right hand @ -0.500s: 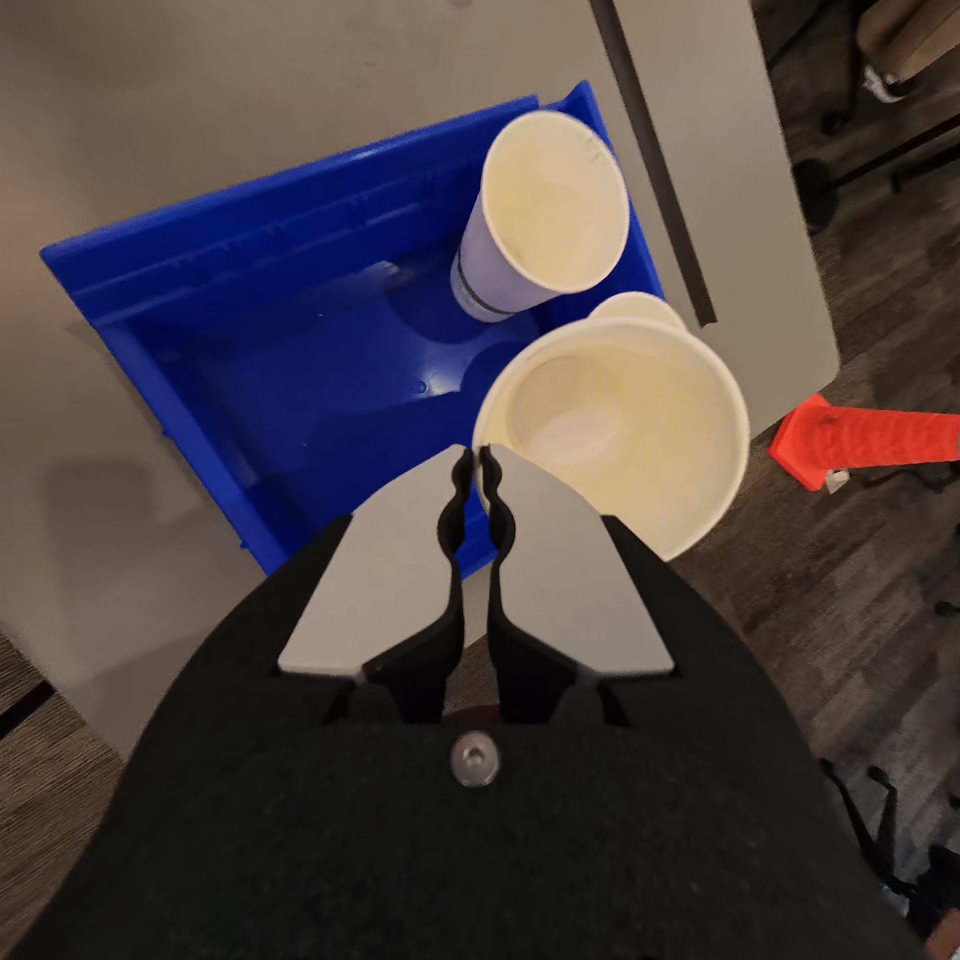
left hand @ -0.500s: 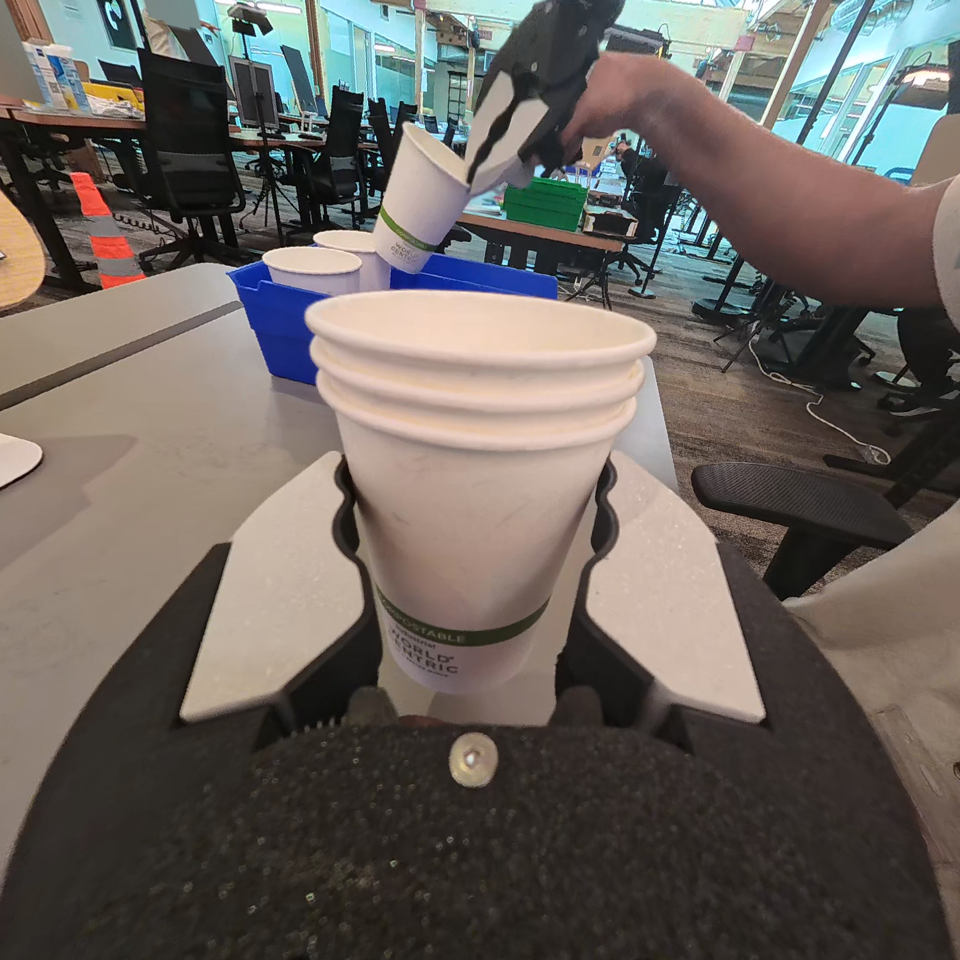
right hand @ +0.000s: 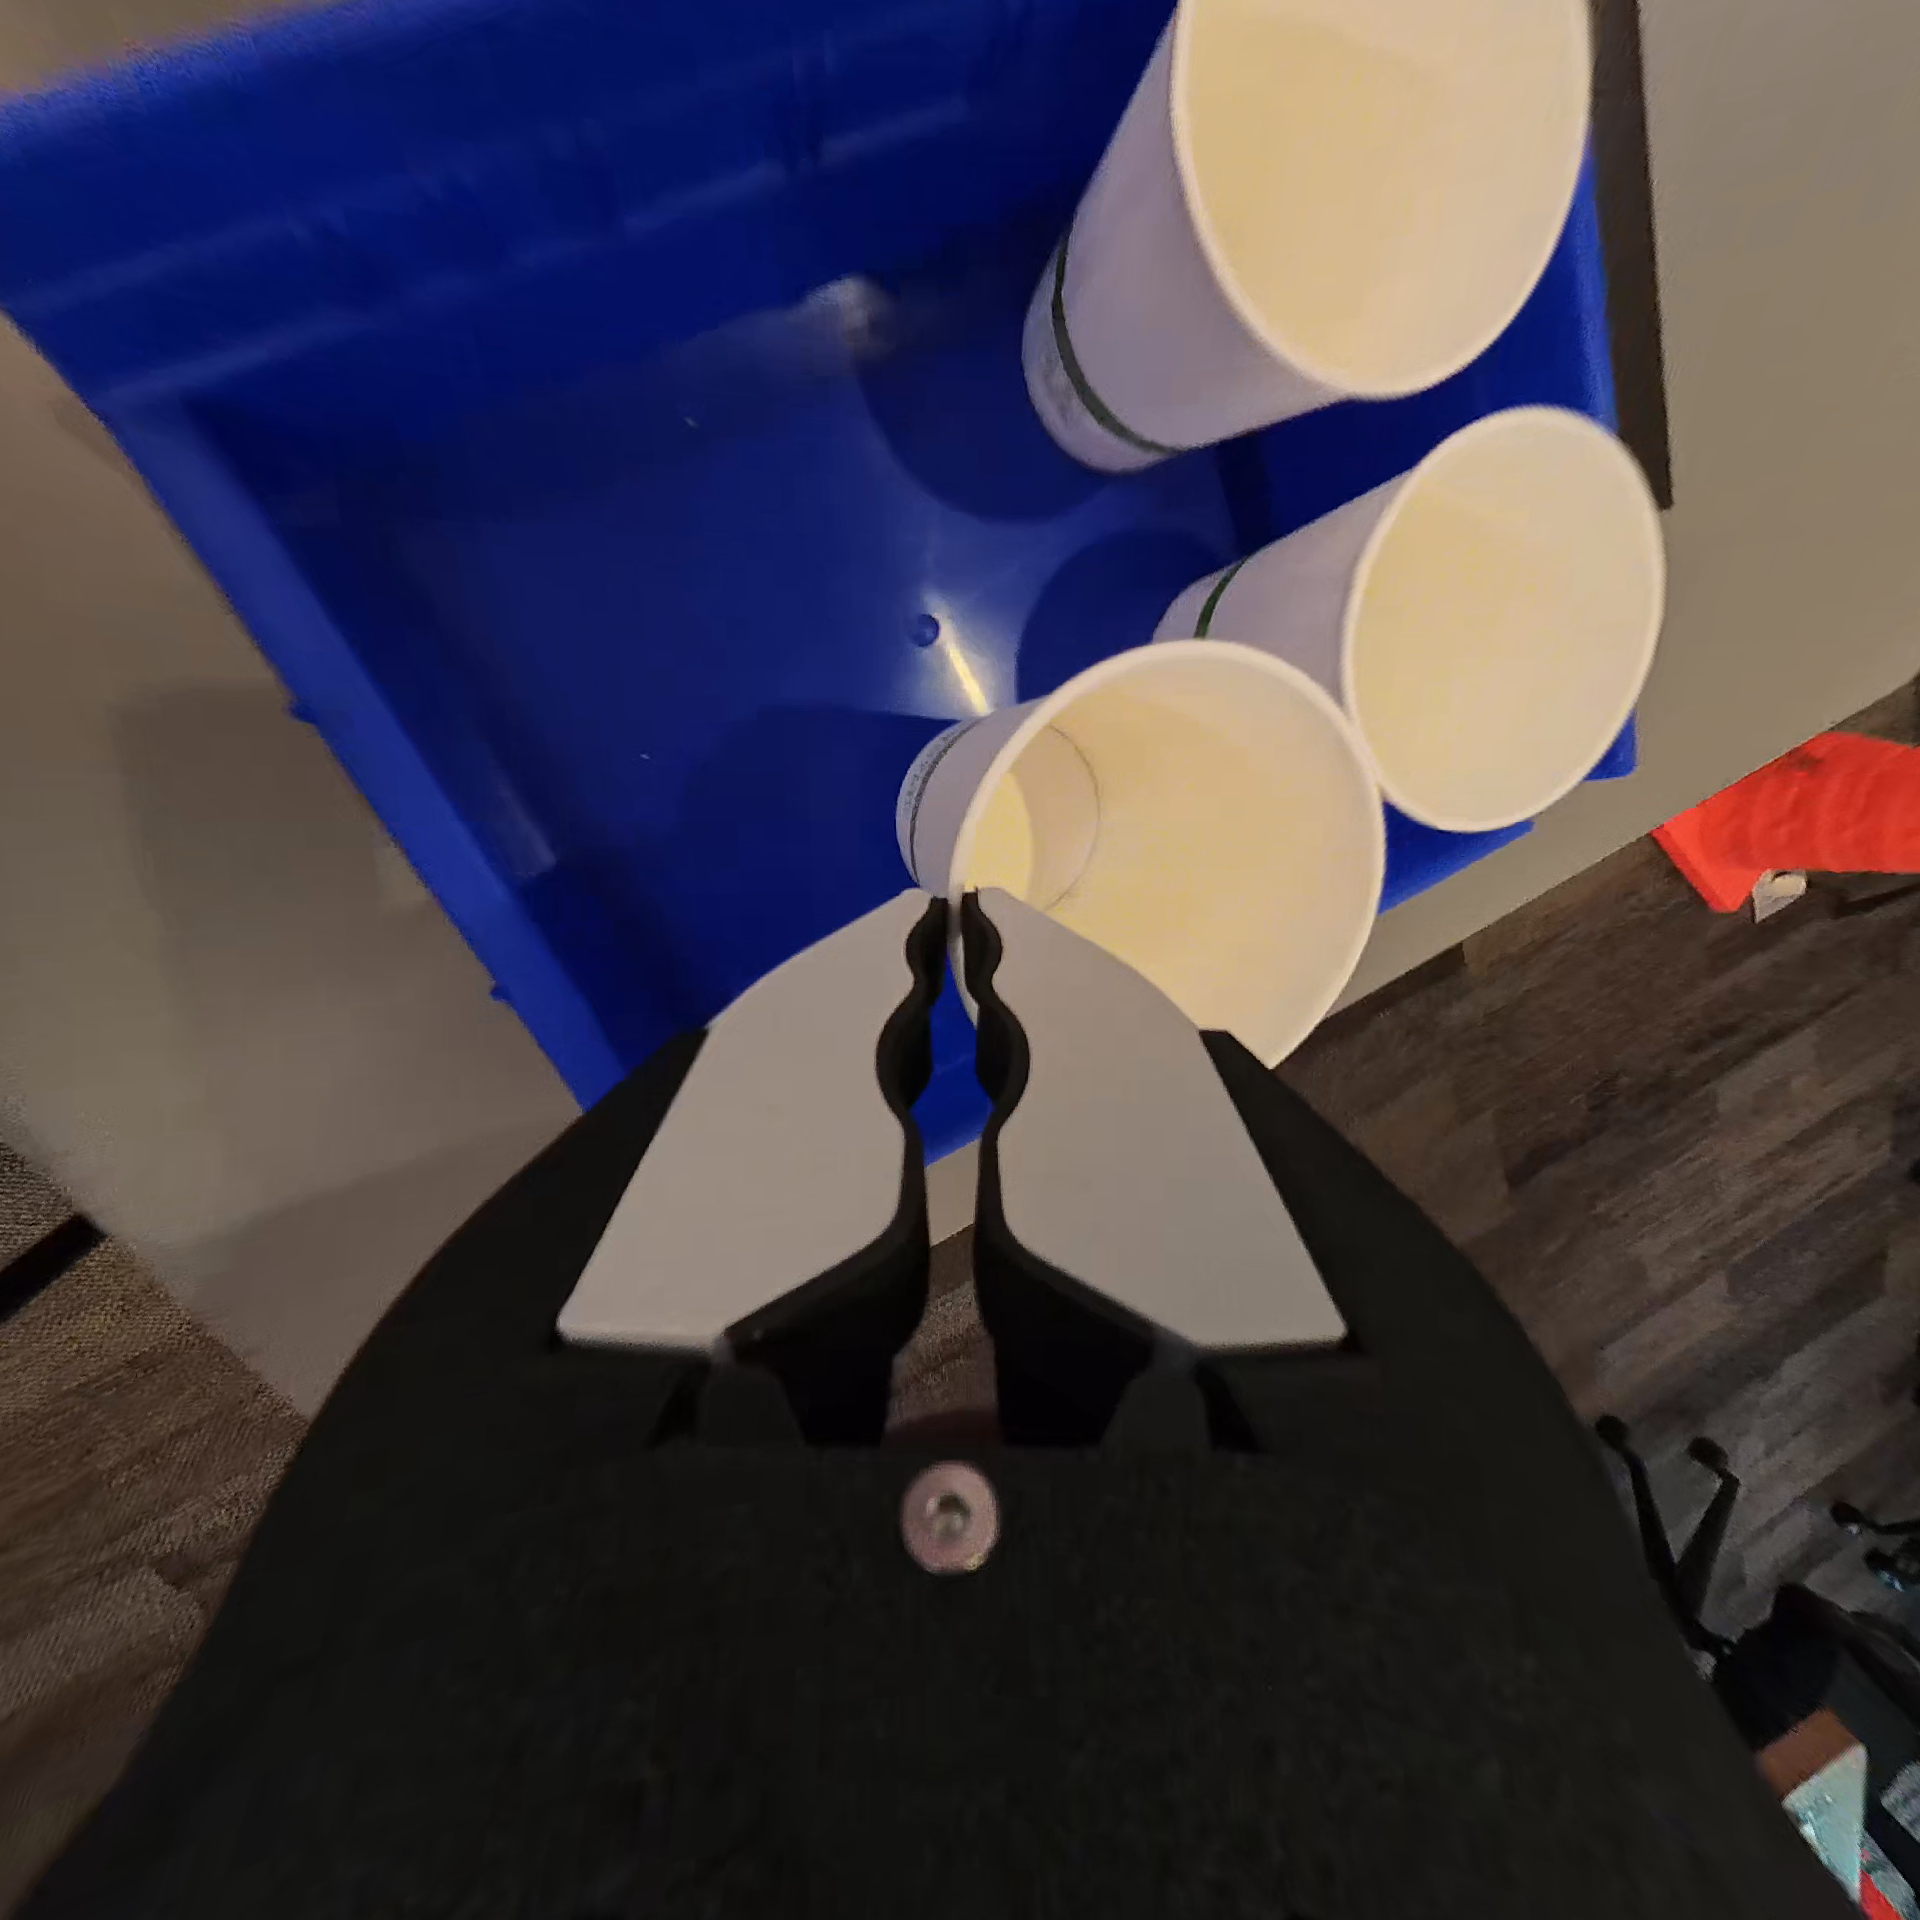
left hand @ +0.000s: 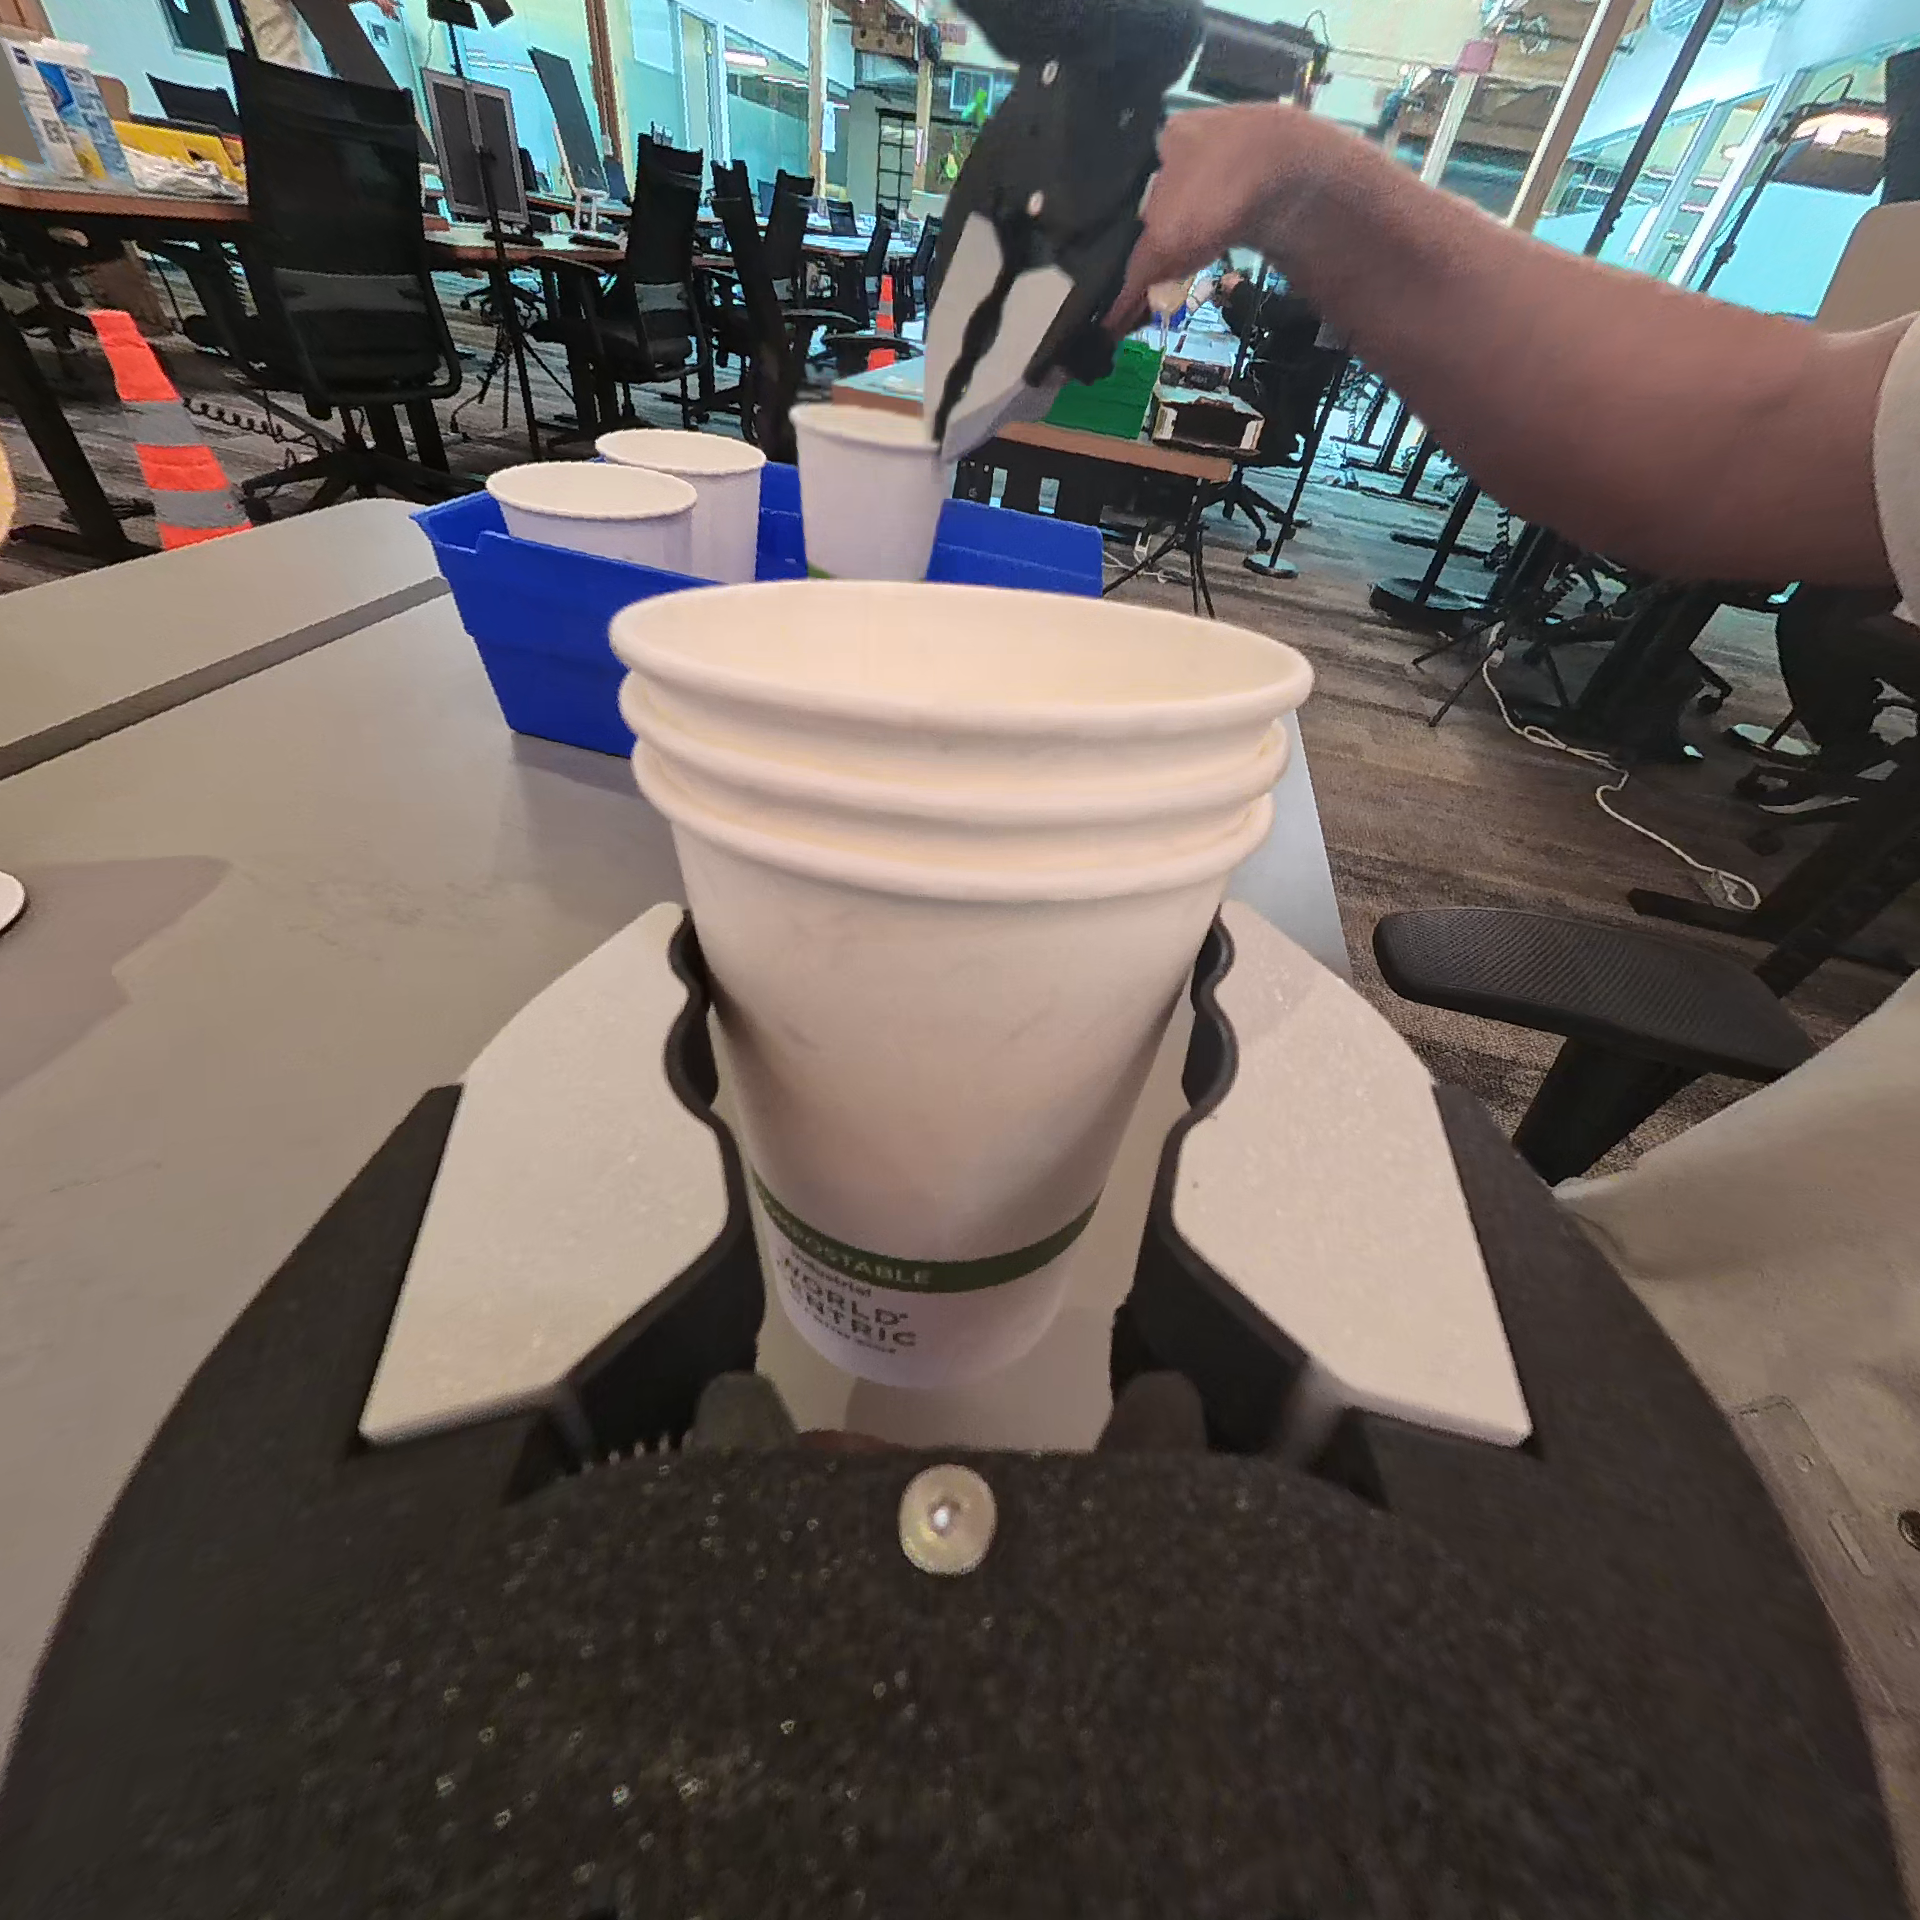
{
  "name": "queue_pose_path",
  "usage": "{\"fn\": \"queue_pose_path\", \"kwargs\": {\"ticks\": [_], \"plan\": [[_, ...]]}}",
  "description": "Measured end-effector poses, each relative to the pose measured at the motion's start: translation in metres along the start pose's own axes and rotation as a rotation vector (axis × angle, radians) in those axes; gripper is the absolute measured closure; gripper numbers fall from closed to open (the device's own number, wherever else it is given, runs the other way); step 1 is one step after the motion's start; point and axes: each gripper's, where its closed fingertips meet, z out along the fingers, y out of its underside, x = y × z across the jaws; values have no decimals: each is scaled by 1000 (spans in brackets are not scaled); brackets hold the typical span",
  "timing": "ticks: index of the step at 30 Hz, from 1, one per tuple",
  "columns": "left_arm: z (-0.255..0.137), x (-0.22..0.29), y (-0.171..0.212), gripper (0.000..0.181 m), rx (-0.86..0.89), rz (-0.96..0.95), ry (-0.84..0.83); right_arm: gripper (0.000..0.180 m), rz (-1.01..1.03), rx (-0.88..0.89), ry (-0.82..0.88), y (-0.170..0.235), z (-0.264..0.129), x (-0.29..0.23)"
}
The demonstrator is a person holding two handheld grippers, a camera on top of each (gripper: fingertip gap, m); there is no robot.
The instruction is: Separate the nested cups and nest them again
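Right wrist view: right gripper [right hand: 954, 906] nipped shut on the near rim of a single white paper cup with a green band [right hand: 1164, 831]. Lifted and tilted above the bin half a second ago; now lowered upright into the open blue plastic bin [right hand: 436, 727], base at or close to the floor, contact not clear. Beside two loose white paper cups [right hand: 1496, 613] already standing there, rims nearly touching. Third cup separated, probably; release not yet made.

Left wrist view: left gripper [left hand: 951, 1039] closed around the nested stack of three white paper cups [left hand: 956, 883], held upright near the grey tabletop [left hand: 260, 883], well short of the bin.

Room: plenty of bare bin floor on the far side of the cups; little gap toward the neighbouring cup and the near bin wall. Straight upward withdrawal looks safest. Table edge close on the right, chair armrest [left hand: 1579, 987] beyond.
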Motion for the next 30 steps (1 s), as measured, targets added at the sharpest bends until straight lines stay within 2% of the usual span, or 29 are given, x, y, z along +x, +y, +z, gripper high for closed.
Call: {"fn": "queue_pose_path", "kwargs": {"ticks": [4,9,11,12,14,16,19,21,25,30], "plan": [[0,0,1,92,-2,0,-1,177,5,-13,-37,5,23,2],[0,-1,2,92,-5,-3,-5,175,-13,-13,-19,2,26,7],[-1,-2,2,92,-4,-5,-8,151,-2,-17,-18,-3,19,7],[-1,-3,2,92,-2,-6,-10,149,-2,-5,-4,-10,12,6],[-1,-5,2,92,2,-10,-13,151,-38,87,34,-44,-8,0],[-1,-7,1,92,7,-18,-14,153,-111,230,9,-98,-30,-29],[-2,-8,2,92,9,-23,-16,159,-294,427,-138,-182,-54,-105],[-3,-9,2,92,9,-25,-16,159,-407,480,-235,-223,-59,-151],[-4,-9,3,92,4,-18,-25,159,-554,479,-370,-275,-47,-207],[-4,-11,5,92,-5,-11,-35,164,-632,436,-459,-299,-31,-236]]}}
